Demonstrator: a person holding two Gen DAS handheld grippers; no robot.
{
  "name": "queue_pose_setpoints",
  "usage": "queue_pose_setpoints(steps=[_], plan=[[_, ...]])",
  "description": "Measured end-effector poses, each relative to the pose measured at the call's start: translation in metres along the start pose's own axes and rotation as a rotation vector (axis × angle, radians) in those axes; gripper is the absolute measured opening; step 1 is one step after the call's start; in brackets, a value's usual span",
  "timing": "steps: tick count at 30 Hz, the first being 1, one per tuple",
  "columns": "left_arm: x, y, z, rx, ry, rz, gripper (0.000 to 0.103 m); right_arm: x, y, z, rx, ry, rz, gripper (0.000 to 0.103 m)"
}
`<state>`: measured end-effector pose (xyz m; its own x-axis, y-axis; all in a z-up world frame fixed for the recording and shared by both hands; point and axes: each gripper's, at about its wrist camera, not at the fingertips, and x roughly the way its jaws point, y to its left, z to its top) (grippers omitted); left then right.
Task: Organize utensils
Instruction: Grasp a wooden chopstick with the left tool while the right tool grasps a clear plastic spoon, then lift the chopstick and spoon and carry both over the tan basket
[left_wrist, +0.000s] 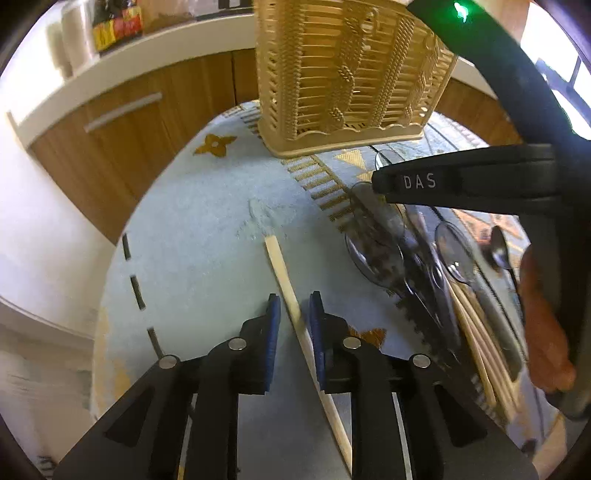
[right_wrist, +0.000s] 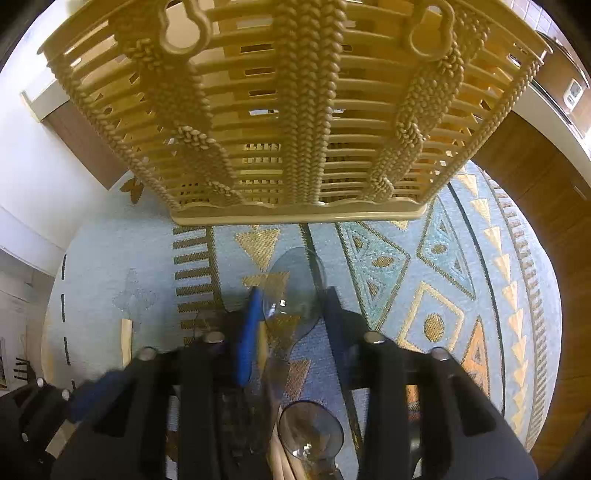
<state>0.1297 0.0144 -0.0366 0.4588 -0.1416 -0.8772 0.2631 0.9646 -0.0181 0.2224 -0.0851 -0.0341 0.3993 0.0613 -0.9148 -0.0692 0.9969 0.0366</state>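
Observation:
A wooden chopstick (left_wrist: 284, 273) lies on the blue and gold tablecloth (left_wrist: 207, 258) and runs back between the blue pads of my left gripper (left_wrist: 294, 314). A slim gap shows on either side of it, so the gripper is open. A beige woven utensil basket (right_wrist: 295, 110) stands upright just beyond. My right gripper (right_wrist: 291, 314) points down in front of the basket, open. The bowl of a clear plastic spoon (right_wrist: 295, 280) lies between its tips, and the thin neck sits free of both pads. One of its fingers (left_wrist: 417, 181) hangs over the utensil pile.
A pile of clear spoons (left_wrist: 388, 251), more chopsticks (left_wrist: 476, 332) and a small metal spoon (left_wrist: 498, 251) lies right of the left gripper. Another clear spoon (right_wrist: 310, 432) is under the right gripper. A person's hand (left_wrist: 546, 325) holds the right tool. Wooden cabinets (left_wrist: 122, 147) ring the round table.

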Motion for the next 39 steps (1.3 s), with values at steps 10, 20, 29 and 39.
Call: queue_pose_setpoints(steps=[10, 20, 29, 39], plan=[[-0.003, -0.004, 0.004, -0.009, -0.055, 0.01, 0.004, -0.05, -0.047, -0.022, -0.038, -0.154, 0.172, 0.03], [-0.074, 0.014, -0.001, -0.175, -0.378, -0.172, 0.004, -0.131, -0.073, -0.063, -0.084, -0.415, 0.315, 0.03], [-0.158, -0.001, 0.043, -0.186, -0.728, -0.117, 0.004, -0.191, -0.105, -0.042, -0.025, -0.628, 0.303, 0.03], [-0.172, 0.0, 0.135, -0.225, -0.947, -0.099, 0.004, -0.221, -0.135, 0.027, 0.065, -0.829, 0.197, 0.03]])
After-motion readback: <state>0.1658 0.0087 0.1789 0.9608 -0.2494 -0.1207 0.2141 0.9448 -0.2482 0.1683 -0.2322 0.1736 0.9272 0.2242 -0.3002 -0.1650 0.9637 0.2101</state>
